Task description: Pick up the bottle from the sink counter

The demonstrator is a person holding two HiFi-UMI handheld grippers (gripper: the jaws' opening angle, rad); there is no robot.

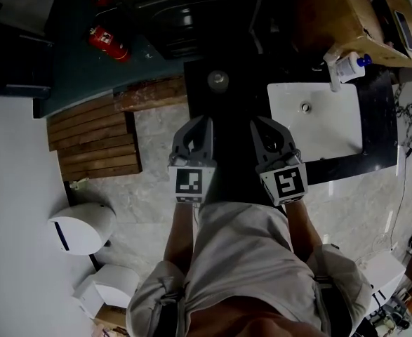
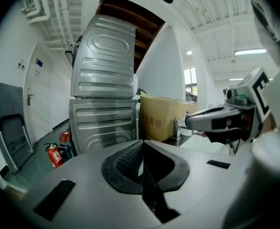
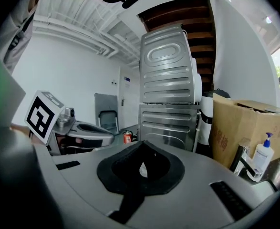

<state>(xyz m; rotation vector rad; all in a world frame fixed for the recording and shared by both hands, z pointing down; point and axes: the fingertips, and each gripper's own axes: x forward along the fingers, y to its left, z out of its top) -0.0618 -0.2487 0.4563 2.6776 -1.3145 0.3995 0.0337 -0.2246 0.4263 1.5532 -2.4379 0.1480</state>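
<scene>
In the head view, your left gripper (image 1: pixel 198 128) and right gripper (image 1: pixel 263 130) hang side by side above the near left part of the black sink counter (image 1: pixel 381 128). Both point away from you, and neither touches anything. The pump bottle (image 1: pixel 351 66) lies well apart from them at the counter's far edge, behind the white basin (image 1: pixel 325 128) and just beside the faucet (image 1: pixel 330 70). A cardboard box (image 1: pixel 339 16) stands past the bottle. A red fire extinguisher (image 1: pixel 109 43) lies on the floor to the far left.

In the left gripper view, your left claw (image 2: pixel 142 162) has its dark pads pressed together with nothing between them. The stacked steel machines (image 2: pixel 104 94) stand ahead and the cardboard box (image 2: pixel 161 118) is to their right. Your other gripper (image 2: pixel 221 121) crosses the right side of this view. A small pale shape near the faucet (image 2: pixel 178 128) may be the bottle, but it is too small to tell.

In the right gripper view, your right claw (image 3: pixel 140 170) is also closed and empty, with only a sliver of light showing between the pads. The bottle (image 3: pixel 261 159), white with a blue pump, stands at the far right beside the faucet (image 3: pixel 242 164), in front of the cardboard box (image 3: pixel 237 125). Your left gripper (image 3: pixel 80 133) shows at the left.
</scene>
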